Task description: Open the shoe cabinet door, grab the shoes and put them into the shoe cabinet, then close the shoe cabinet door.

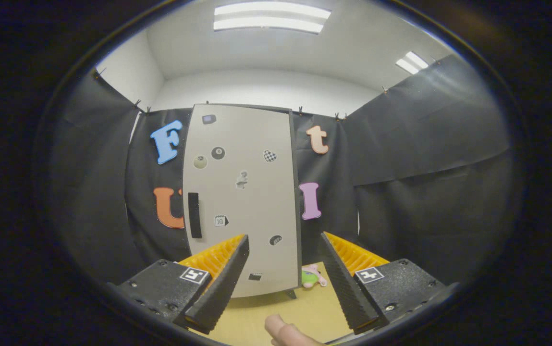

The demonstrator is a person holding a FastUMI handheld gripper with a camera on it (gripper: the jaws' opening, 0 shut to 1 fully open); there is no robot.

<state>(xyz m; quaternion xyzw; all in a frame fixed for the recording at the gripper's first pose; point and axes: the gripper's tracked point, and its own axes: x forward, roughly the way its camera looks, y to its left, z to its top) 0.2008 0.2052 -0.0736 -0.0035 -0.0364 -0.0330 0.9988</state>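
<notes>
Facing the closed cabinet (242,192), stickers on its door, my gripper (283,274) spread apart, grasping nothing; toy (312,278) beside it on the tabletop (304,307).

Shoe cabinet door (244,192) pale grey, black handle (194,215); small toy (312,277) green and pink; floor (300,307) tan.

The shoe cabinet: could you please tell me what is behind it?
Behind the shoe cabinet, the booth's black cloth wall hangs. A small pink and green toy peeks out by its lower corner. The closed door hides the inside. The gripper is open, holding nothing.
</notes>
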